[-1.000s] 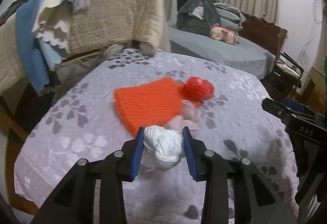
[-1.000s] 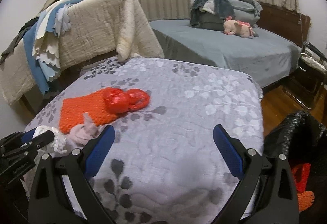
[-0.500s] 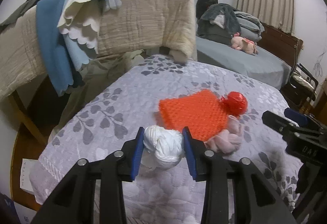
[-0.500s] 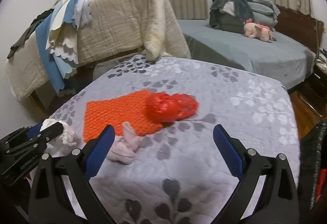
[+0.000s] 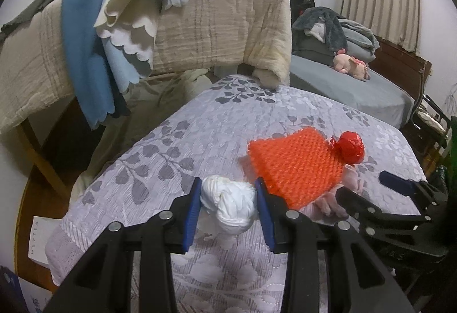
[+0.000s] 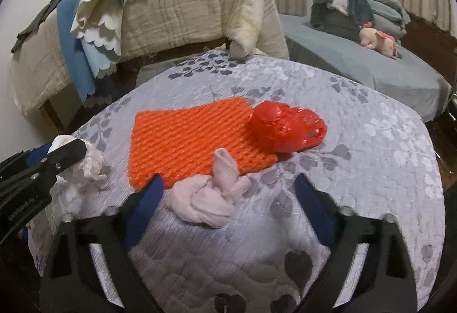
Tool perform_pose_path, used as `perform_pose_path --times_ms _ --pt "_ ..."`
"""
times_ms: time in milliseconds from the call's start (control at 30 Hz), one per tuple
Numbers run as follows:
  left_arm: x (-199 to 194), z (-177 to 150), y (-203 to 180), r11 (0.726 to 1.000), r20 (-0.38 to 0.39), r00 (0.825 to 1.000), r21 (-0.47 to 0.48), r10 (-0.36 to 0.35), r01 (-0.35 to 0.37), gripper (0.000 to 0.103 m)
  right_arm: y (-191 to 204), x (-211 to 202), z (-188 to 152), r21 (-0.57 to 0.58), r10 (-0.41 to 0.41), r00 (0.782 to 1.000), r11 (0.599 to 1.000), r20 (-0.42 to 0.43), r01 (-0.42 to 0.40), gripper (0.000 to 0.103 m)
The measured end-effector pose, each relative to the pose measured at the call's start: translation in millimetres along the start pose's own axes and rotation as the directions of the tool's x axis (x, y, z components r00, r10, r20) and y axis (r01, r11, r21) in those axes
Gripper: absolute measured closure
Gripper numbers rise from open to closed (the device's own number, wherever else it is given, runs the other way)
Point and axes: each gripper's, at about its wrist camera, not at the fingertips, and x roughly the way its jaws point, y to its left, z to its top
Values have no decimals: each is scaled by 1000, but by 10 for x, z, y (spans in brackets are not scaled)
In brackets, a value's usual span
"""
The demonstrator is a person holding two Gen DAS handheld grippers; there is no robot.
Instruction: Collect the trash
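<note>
My left gripper is shut on a knotted white plastic bag, held just above the quilted table near its left edge; the bag also shows in the right wrist view. My right gripper is open and straddles a knotted pale pink bag lying on the table. Behind it lie an orange mesh net and a crumpled red plastic bag. In the left wrist view the net, the red bag and the right gripper are at the right.
The table has a grey leaf-patterned quilt. A rack draped with beige and blue blankets stands behind it. A grey bed with clothes and a pink plush toy is at the back right.
My left gripper has drifted left with the white bag. My right gripper has moved left and forward, and now has its jaws around the pink bag.
</note>
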Motion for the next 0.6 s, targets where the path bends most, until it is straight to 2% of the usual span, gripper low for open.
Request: perform_pose_path --times_ms 67,133,200,300,400,433,467,600 --pt "8 -1 6 1000 -1 1000 -4 -1 1 66 13 19 -7 -2 14 1000 1000 -12 -14 29" --pt "8 0 2 1000 0 1000 -6 -4 4 66 42 18 -11 -9 30 999 999 -14 -30 35" --pt "11 2 -1 1000 0 1000 -7 -7 7 66 87 25 -19 -23 70 997 997 -28 -71 51" --pt "12 6 -12 1000 -1 1000 -7 -10 10 66 127 7 -16 -33 81 996 996 -24 -82 61" --pt "-1 10 -35 1000 -1 1000 -3 -13 13 66 102 -36 -10 -24 98 995 995 -23 -98 66" --pt "-6 12 -45 1000 -1 1000 -2 -14 14 66 83 -59 -7 -21 98 995 995 -19 -98 72" --pt "-8 17 -52 1000 -1 1000 -1 -15 15 66 64 -87 -3 -21 92 996 995 -13 -92 88" --pt "-48 40 -123 1000 6 1000 7 -24 24 66 -35 -155 21 -6 99 995 995 -10 -99 89"
